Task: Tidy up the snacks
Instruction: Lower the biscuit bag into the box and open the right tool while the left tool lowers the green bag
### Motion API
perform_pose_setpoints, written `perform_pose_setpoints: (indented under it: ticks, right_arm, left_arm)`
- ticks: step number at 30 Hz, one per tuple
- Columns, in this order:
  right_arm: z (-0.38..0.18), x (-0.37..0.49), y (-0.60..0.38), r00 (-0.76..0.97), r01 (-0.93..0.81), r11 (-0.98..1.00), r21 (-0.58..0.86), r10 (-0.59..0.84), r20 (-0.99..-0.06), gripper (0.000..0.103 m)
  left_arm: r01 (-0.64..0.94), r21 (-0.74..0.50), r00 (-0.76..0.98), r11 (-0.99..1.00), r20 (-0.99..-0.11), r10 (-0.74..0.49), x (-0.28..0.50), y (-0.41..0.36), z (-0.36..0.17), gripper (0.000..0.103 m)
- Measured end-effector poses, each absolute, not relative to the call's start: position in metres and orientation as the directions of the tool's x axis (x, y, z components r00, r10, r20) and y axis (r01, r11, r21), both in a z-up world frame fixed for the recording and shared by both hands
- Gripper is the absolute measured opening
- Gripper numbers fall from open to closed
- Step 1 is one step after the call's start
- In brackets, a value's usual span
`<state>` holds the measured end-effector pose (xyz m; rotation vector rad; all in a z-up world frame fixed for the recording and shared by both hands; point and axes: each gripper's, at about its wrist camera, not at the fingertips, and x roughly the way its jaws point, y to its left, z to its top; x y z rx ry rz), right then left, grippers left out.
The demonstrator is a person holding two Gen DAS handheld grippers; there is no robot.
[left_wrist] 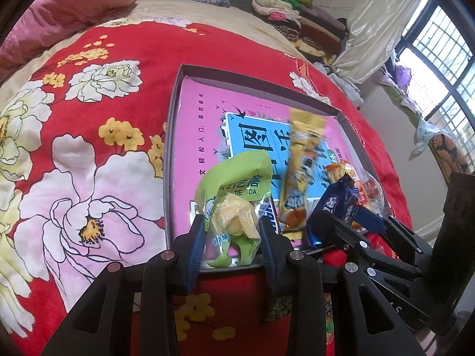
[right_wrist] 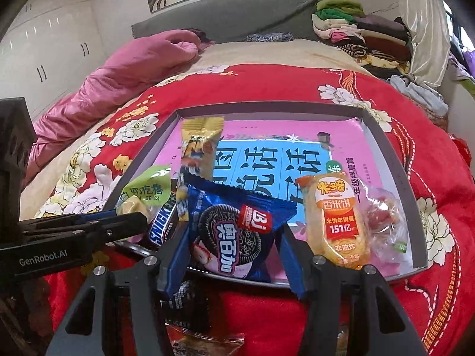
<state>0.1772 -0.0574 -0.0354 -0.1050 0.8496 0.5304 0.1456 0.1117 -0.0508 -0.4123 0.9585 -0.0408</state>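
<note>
We're mid-task. Left gripper (left_wrist: pixel 232 238) is clamped on the green snack pouch (left_wrist: pixel 234 198), holding it over the near left edge of the tray (left_wrist: pixel 175 95). Right gripper (right_wrist: pixel 234 255) is clamped on the blue cookie pack (right_wrist: pixel 234 225), holding it over the near rim, just right of the left one.

Already in the tray, by our read:
- yellow wafer bar (right_wrist: pixel 197 154), long and standing up at the near left
- Snickers bar (right_wrist: pixel 161 225) at the near left edge, between the pouch and the cookie pack
- orange rice cracker pack (right_wrist: pixel 335 219) at the near right
- clear bag with a red sweet (right_wrist: pixel 383 216) just right of the cracker pack

Left to do, judging from this: set down both held packs. More wrapped snacks (right_wrist: pixel 204 341) lie on the bedspread near us, outside the tray, low in the right wrist view, so those still need moving in. The far half of the tray is bare; plenty of room.

Surface: the tray has low grey walls and a pink and blue printed floor, and sits on a red floral bedspread (left_wrist: pixel 98 136). Soft bed, so we expect the tray to rock a bit.

Room: bedroom. Pink quilt (right_wrist: pixel 124 71) bunched at the far left, grey headboard (right_wrist: pixel 225 23) behind, folded clothes pile (right_wrist: pixel 356 29) far right, white wardrobe (right_wrist: pixel 44 44) on the left wall, barred window (left_wrist: pixel 436 68) with a pale curtain on the right.
</note>
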Motion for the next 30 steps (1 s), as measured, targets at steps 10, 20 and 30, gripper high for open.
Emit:
perform_pose_setpoints:
  ticks: [10,20,30]
  right_arm:
    - [-0.035,0.186,-0.075,0.534,-0.461,0.876,0.141,0.401,-0.744,0.056]
    - [-0.037,0.191,-0.083,0.51,-0.457,0.874,0.168,0.412,-0.756,0.056]
    - [-0.037,0.191,-0.085,0.499,-0.448,0.874,0.188,0.419,-0.759,0.056]
  left_arm:
    - [-0.118,-0.395,0.575,0.911,-0.775,-0.262,0.146,0.118,-0.051,0.038]
    - [-0.099,-0.452,0.566,0.887,-0.758,-0.323,0.146,0.125,-0.052,0.038]
    - [-0.102,-0.495,0.569,0.863,-0.741,-0.358,0.145,0.129,-0.054,0.038]
